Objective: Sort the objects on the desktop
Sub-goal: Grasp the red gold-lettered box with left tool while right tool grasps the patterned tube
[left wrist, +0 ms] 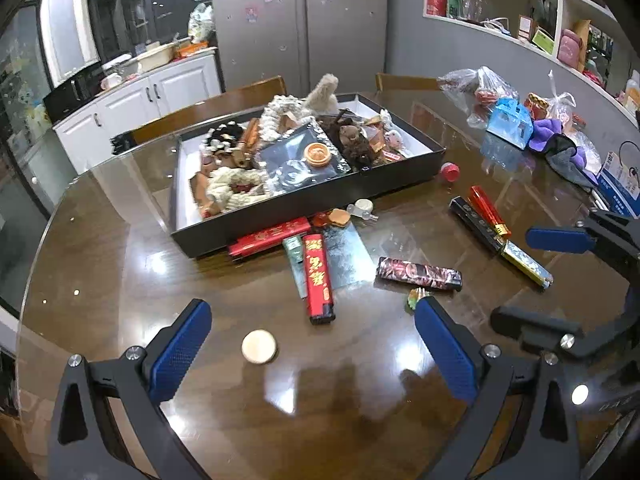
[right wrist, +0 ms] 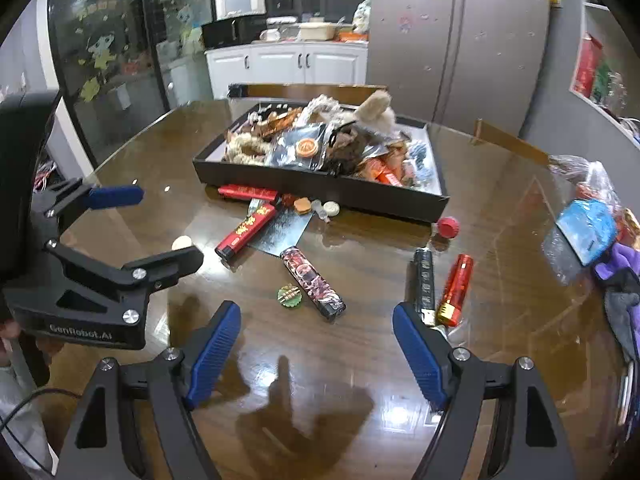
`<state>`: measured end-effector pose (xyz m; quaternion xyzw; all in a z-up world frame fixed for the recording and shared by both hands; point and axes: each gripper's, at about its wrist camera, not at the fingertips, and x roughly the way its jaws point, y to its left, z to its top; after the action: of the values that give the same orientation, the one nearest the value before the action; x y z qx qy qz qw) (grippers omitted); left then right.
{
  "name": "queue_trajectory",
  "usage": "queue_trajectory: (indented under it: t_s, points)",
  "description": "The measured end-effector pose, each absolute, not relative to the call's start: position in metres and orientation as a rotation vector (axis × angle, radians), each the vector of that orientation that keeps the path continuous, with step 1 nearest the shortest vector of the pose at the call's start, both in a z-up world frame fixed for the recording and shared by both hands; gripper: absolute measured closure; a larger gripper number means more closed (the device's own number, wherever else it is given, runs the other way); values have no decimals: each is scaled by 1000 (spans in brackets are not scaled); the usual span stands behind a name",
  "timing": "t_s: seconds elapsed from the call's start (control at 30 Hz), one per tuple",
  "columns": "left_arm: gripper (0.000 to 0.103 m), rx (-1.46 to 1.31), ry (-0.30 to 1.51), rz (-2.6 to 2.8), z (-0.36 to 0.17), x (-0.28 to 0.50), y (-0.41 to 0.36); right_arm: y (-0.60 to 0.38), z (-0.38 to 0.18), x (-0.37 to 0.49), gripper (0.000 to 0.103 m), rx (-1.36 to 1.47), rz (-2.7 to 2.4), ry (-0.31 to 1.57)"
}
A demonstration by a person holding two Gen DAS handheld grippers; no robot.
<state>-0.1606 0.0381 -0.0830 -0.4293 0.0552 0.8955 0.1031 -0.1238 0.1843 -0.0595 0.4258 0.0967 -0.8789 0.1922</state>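
Both grippers hang over the glossy brown table [left wrist: 120, 272] with their blue pads spread wide and nothing between them.

From the left wrist camera, the left gripper [left wrist: 312, 344] has a small round cream disc [left wrist: 259, 346] lying between its fingers, nearer to the left finger [left wrist: 182, 350], not touching it. Further ahead a red lighter with gold characters [left wrist: 318, 280] lies lengthwise, and a patterned dark lighter [left wrist: 419, 274] lies just beyond the right finger [left wrist: 446, 354], with a small green piece [left wrist: 417, 297] at that fingertip. Behind them the black tray [left wrist: 304, 216] is full of mixed items.

From the right wrist camera, the right gripper [right wrist: 316, 346] is released too. The patterned lighter and the green piece [right wrist: 289, 294] lie ahead of the gap. A black lighter [right wrist: 424, 280] and a red metallic lighter [right wrist: 456, 290] lie just beside the right finger [right wrist: 418, 356]; whether they touch it, I cannot tell.
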Motion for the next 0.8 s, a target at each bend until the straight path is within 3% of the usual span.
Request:
queue_trajectory:
  t_s: [0.8]
  points:
    - [1,-1427,169,2552,-137,-216,51,180,-113,-187,22,1345,-2344,271]
